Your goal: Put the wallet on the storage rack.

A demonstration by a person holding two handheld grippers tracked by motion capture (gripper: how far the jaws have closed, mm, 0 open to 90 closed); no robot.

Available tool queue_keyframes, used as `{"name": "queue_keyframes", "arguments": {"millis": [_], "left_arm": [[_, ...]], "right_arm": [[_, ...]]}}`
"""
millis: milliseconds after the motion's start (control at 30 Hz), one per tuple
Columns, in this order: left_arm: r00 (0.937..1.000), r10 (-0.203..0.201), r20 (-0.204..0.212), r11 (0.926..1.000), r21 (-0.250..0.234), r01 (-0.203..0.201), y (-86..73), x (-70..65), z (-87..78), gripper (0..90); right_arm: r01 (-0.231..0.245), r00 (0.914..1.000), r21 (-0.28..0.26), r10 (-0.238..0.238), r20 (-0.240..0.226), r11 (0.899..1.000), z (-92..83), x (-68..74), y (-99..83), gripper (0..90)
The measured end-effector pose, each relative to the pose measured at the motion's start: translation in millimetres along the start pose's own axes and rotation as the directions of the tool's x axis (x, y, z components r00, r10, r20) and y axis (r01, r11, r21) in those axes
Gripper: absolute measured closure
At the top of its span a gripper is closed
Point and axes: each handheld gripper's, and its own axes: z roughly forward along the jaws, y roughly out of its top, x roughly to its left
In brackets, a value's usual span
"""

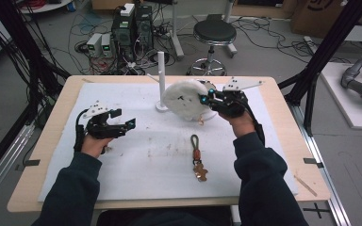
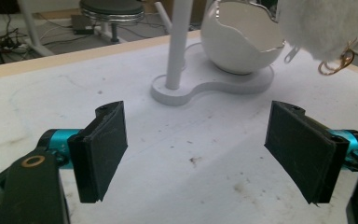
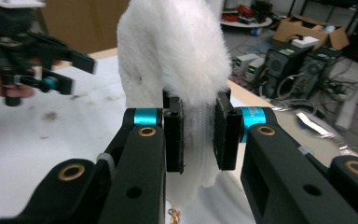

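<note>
A white fluffy plush hangs in the air over the far middle of the table, with my right gripper shut on its edge. In the right gripper view the two pads pinch the plush's lower seam at the right gripper. A gold clasp dangles beneath the plush. My left gripper stands open over the left of the white mat, nothing between its jaws. It is also seen far off as the left gripper.
A white stand with an upright post and a cracked egg-shaped bowl sits at the back middle. A keychain with a green loop and a brown figure lies on the mat near the front. A stool and computers stand beyond the table.
</note>
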Motion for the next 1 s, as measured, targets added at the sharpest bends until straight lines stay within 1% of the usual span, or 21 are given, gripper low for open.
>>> {"name": "queue_keyframes", "arguments": {"millis": [67,133,200,267,300,333,367,400,500,600,633,667,733,767,800,833,867,900,933,967,1000], "left_arm": [[0.9999,-0.012,-0.007,0.9999,-0.001,0.012,-0.3,2.5,-1.9,20.6],[0.9998,-0.016,-0.011,0.9998,0.006,0.016,-0.6,3.6,-2.1,20.6],[0.9997,-0.021,-0.012,0.9998,0.007,0.021,-0.8,3.4,-1.5,20.6],[0.9996,-0.029,0.000,0.9995,0.013,0.029,-1.2,2.5,0.3,20.6],[0.9994,-0.033,0.008,0.9994,0.012,0.033,-1.2,2.1,0.8,20.6],[0.9994,-0.033,0.008,0.9994,0.012,0.033,-1.2,2.1,0.8,20.6],[0.9994,-0.034,0.009,0.9993,0.012,0.034,-1.2,1.0,1.7,20.6],[0.9992,-0.037,0.012,0.9992,0.014,0.037,-1.3,0.6,2.1,20.6],[0.9992,-0.038,0.015,0.9989,0.027,0.038,-1.7,0.2,3.1,20.6],[0.9991,-0.040,0.015,0.9988,0.029,0.039,-1.8,0.8,2.9,20.6],[0.9991,-0.040,0.015,0.9988,0.029,0.039,-1.8,0.8,2.9,20.6],[0.9989,-0.044,0.019,0.9986,0.031,0.043,-1.8,2.5,1.3,20.6],[0.9989,-0.046,0.013,0.9986,0.026,0.045,-1.8,3.8,0.4,20.6],[0.9987,-0.049,0.011,0.9985,0.025,0.049,-1.9,4.4,0.0,20.6],[0.9986,-0.051,0.012,0.9984,0.025,0.051,-1.9,4.7,-0.3,20.6],[0.9986,-0.051,0.012,0.9984,0.025,0.051,-1.9,4.7,-0.3,20.6],[0.9987,-0.049,0.010,0.9984,0.027,0.049,-1.9,5.0,-0.7,20.6],[0.9987,-0.051,0.010,0.9984,0.027,0.050,-2.0,4.8,-0.5,20.6],[0.9987,-0.051,0.010,0.9984,0.027,0.050,-2.0,4.8,-0.5,20.6],[0.9986,-0.051,0.009,0.9983,0.028,0.051,-2.0,4.8,-0.4,20.6],[0.9986,-0.052,0.010,0.9982,0.031,0.052,-2.2,4.7,-0.2,20.7]], "right_arm": [[0.003,1.0000,0.002,-0.003,0.009,1.000,1.5,-7.8,5.7,77.7],[0.016,0.9994,0.008,-0.016,0.031,1.000,2.4,-14.5,11.5,77.6],[0.019,0.9987,0.005,-0.020,0.047,1.000,2.9,-21.3,16.6,77.6],[0.041,0.9968,0.012,-0.042,0.068,0.999,4.5,-28.3,21.9,77.6],[0.038,0.9963,0.008,-0.039,0.076,0.999,5.6,-32.2,24.1,77.6],[0.038,0.9963,0.008,-0.039,0.076,0.999,5.6,-32.2,24.1,77.6],[0.046,0.9949,0.027,-0.048,0.089,0.999,9.0,-38.7,28.5,77.6],[0.064,0.9924,0.042,-0.068,0.103,0.997,11.1,-41.8,30.8,77.5],[0.096,0.9856,0.067,-0.104,0.133,0.993,17.6,-50.5,34.4,77.5],[0.132,0.9754,0.111,-0.149,0.163,0.985,23.4,-57.5,35.4,77.6],[0.136,0.9729,0.122,-0.156,0.171,0.983,24.6,-59.1,35.3,77.5],[0.132,0.9726,0.127,-0.153,0.175,0.983,25.3,-60.2,34.5,77.4],[0.143,0.9688,0.136,-0.167,0.183,0.980,26.1,-62.3,33.0,77.4],[0.154,0.9663,0.146,-0.179,0.185,0.977,26.4,-62.9,31.9,77.4],[0.170,0.9609,0.160,-0.200,0.192,0.972,26.8,-63.7,31.0,77.3],[0.170,0.9609,0.160,-0.200,0.192,0.972,26.8,-63.7,31.0,77.3],[0.200,0.9511,0.194,-0.238,0.197,0.961,27.7,-64.0,28.6,77.3],[0.221,0.9434,0.212,-0.264,0.201,0.952,28.2,-64.3,27.1,77.3],[0.221,0.9434,0.212,-0.264,0.201,0.952,28.2,-64.3,27.1,77.3],[0.251,0.9313,0.244,-0.302,0.203,0.937,29.0,-64.3,24.3,77.4],[0.269,0.9230,0.265,-0.327,0.203,0.926,29.3,-63.6,22.9,77.3]]}}
